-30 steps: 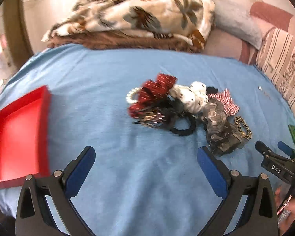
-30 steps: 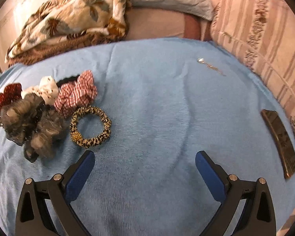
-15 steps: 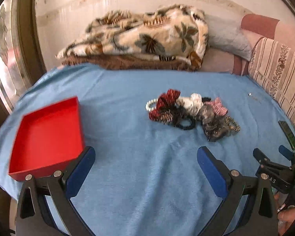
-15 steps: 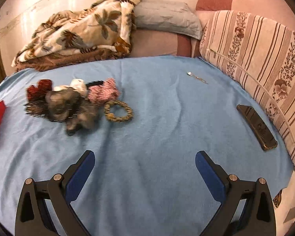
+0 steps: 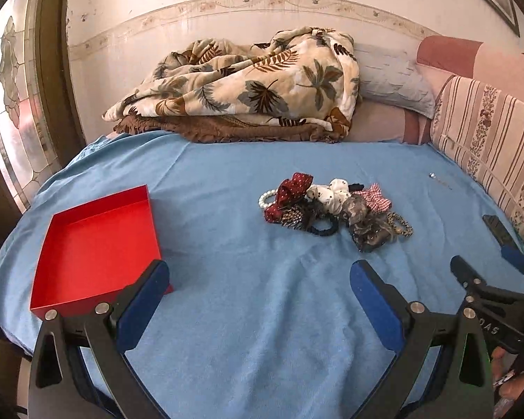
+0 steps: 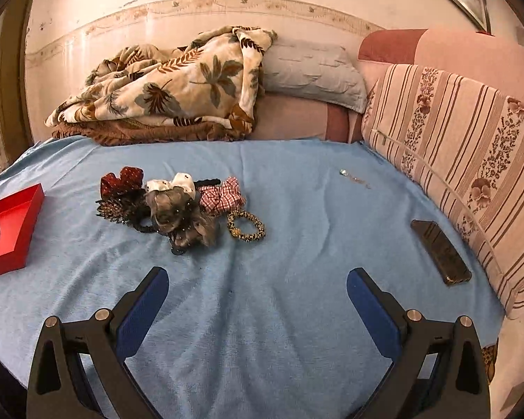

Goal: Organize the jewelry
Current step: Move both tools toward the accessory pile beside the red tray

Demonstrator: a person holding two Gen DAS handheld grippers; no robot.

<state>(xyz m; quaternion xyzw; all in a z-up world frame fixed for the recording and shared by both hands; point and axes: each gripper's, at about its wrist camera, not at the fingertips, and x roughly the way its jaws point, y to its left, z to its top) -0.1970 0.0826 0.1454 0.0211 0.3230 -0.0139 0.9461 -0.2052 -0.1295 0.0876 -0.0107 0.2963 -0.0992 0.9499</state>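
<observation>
Awaiting sorting | pile of hair ties and beads [image 5: 335, 209] heaped mid-bed for easy reach | red tray [image 5: 97, 244] empty, near left | left gripper [image 5: 258, 300] and right gripper [image 6: 255, 300] jaws apart, holding nothing

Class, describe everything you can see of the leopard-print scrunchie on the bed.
The leopard-print scrunchie is a small fabric ring, tan with dark spots, gathered around what is probably elastic. It lies flat on the blue bedspread as an open loop at the right edge of the pile of hair accessories. The red checked scrunchie lies just behind it, the fuzzy grey one to its left. Neither gripper touches it.
</observation>
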